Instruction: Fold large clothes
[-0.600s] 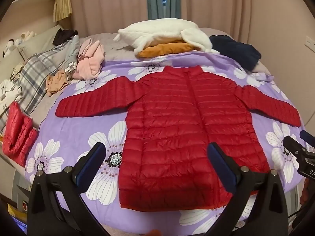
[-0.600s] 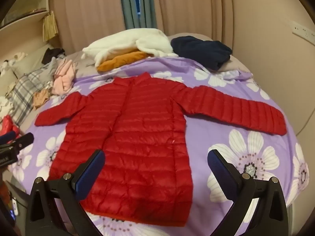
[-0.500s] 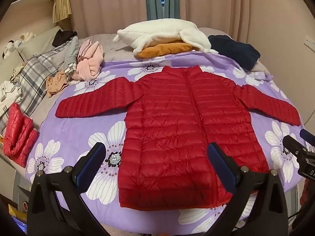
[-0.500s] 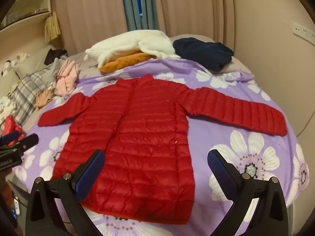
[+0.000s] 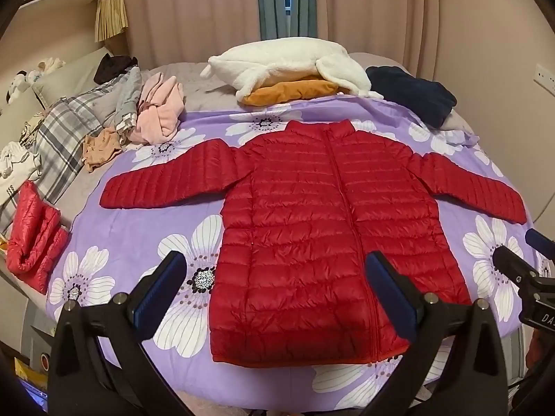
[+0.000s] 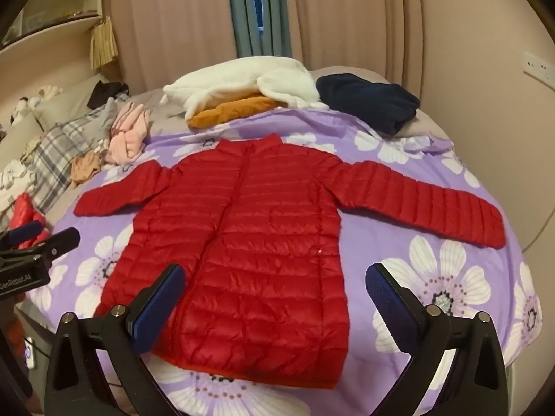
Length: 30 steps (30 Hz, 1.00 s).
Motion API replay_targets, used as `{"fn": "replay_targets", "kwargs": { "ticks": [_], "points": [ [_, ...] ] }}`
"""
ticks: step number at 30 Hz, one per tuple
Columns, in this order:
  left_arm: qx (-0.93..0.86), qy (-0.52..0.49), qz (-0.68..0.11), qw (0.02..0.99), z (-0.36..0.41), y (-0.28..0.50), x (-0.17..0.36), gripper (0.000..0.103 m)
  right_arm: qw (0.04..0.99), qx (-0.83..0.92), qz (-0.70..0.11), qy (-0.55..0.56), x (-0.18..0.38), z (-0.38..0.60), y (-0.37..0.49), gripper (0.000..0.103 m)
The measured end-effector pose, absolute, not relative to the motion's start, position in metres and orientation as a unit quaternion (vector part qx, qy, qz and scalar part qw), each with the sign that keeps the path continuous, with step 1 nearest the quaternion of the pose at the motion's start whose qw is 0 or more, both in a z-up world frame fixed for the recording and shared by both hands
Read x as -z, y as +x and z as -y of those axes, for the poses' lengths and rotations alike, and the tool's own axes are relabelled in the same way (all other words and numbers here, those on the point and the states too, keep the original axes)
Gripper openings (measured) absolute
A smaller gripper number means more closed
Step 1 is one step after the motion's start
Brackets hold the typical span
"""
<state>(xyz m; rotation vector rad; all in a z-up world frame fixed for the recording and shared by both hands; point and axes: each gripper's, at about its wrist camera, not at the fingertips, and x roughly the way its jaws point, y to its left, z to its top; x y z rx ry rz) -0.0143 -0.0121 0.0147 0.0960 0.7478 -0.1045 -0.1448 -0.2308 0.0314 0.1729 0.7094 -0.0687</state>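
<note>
A red quilted puffer jacket (image 5: 322, 228) lies flat and zipped on the purple flowered bedspread (image 5: 138, 239), collar away from me, both sleeves spread out sideways. It also shows in the right wrist view (image 6: 249, 228). My left gripper (image 5: 275, 287) is open and empty, held above the jacket's hem near the bed's front edge. My right gripper (image 6: 274, 298) is open and empty, held above the hem's right part. The right gripper's tip (image 5: 520, 270) shows in the left view, and the left gripper's tip (image 6: 41, 242) in the right view.
A white fleece (image 5: 284, 62) on an orange garment (image 5: 291, 92) and a navy garment (image 5: 412, 93) lie at the bed's far side. Pink clothes (image 5: 159, 111), a plaid blanket (image 5: 59, 135) and a folded red jacket (image 5: 33, 235) lie at the left.
Both grippers have shifted slightly, so the jacket sits a little higher and more centred in the views. The jacket has not moved.
</note>
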Motion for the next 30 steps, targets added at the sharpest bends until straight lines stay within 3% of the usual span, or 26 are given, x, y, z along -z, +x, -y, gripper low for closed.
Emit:
{"fn": "replay_targets", "kwargs": {
  "ticks": [30],
  "points": [
    [0.049,0.048,-0.373,0.925,0.0060,-0.0151,-0.0113,0.103,0.931,0.034,-0.351,0.093,-0.0272,0.2339,-0.1453,0.103]
  ]
}}
